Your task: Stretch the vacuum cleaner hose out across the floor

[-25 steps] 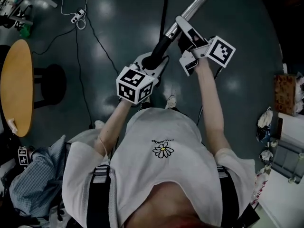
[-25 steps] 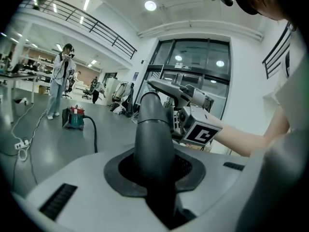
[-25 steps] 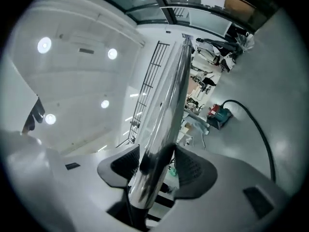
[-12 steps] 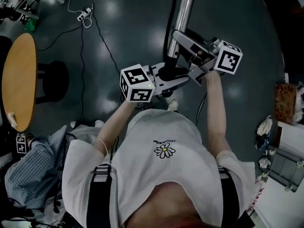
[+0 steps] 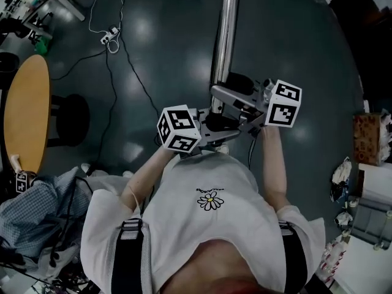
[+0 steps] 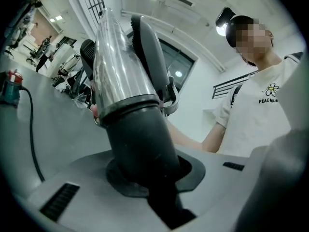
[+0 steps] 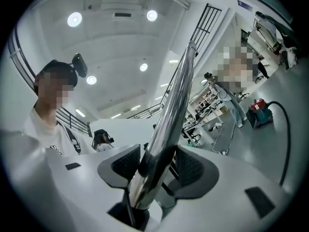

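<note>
Dark, glossy floor [image 5: 159, 54] fills the head view, with the person in a white daisy T-shirt [image 5: 210, 201] at the near edge.

Both tongs are held level just beyond the chest, each carrying one marker cube, two cubes in all [image 5: 179, 129] [image 5: 283, 103]. The left tongs [image 5: 211, 122] are clamped shut on the black cuff [image 6: 140, 144] at the near end of the vacuum wand; in the left gripper view [image 6: 152, 178] the cuff fills the gap between the pads. The right tongs [image 5: 236, 100] are closed on the single chrome tube [image 5: 228, 29], gripping it just beyond the cuff. The right gripper view [image 7: 154, 166] shows both ribbed pads pressed against the tube's sides. From the two tongs the tube runs straight away to the far edge of the head view.

Further out, one round wooden desk [image 5: 24, 115] lies at the left, with one black stool [image 5: 70, 112] beside it. One white power strip [image 5: 110, 37] lies on the far floor amid thin cables. A plaid cloth [image 5: 30, 207] is heaped near left, and one cardboard box [image 5: 367, 130] sits at the right. In the right gripper view, four round ceiling lights [image 7: 75, 18] glow overhead, and one teal machine [image 7: 260, 111] stands on the floor at the right.
</note>
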A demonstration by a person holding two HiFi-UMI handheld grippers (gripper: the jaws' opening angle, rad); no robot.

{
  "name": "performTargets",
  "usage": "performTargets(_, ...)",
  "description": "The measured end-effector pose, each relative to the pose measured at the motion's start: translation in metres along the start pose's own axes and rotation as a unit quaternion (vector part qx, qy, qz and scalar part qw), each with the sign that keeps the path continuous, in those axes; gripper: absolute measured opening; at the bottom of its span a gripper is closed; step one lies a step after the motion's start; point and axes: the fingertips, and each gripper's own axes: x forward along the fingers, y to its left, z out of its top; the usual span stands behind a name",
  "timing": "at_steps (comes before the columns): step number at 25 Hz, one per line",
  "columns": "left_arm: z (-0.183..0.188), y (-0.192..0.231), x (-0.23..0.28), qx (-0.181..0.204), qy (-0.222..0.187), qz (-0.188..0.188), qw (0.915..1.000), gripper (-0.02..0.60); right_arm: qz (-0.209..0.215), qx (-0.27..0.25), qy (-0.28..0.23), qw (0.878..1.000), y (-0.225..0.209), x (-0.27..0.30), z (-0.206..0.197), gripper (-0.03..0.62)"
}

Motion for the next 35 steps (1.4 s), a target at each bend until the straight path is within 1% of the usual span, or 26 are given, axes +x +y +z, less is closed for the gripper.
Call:
performTargets(3, -0.004, 0.001, -0.002, -0.005, 0.010, -0.003, 0.9999, 0.075, -0.010, 0.002, -0.003, 1.000, -0.003, 0.000, -0.003, 0.222)
performTargets(8, 0.000, -0.003, -0.006, -0.012, 0.013, -0.007, 0.9998, 0.075, -0.019, 0.003, 0.001, 1.000, -0.001, 0.003, -0.001, 0.222)
performTargets(12, 0.004, 0.005, -0.006, -0.016, 0.019, -0.004, 0.9997, 0.075, -0.023, -0.003, 0.002, 1.000, -0.008, 0.004, 0.004, 0.222)
performTargets(19, 0.000, 0.011, -0.005, -0.014, 0.031, -0.005, 0.9994, 0.075, -0.029, -0.010, -0.007, 1.000, -0.014, 0.001, 0.003, 0.223)
performTargets(28, -0.007, 0.014, -0.001, -0.021, 0.033, -0.007, 0.9992, 0.075, -0.037, -0.011, -0.004, 0.999, -0.019, -0.002, -0.004, 0.224)
performTargets(35, -0.008, 0.010, -0.002, -0.022, 0.030, -0.004, 0.9993, 0.075, -0.040, -0.025, 0.007, 0.999, -0.014, 0.001, -0.006, 0.225)
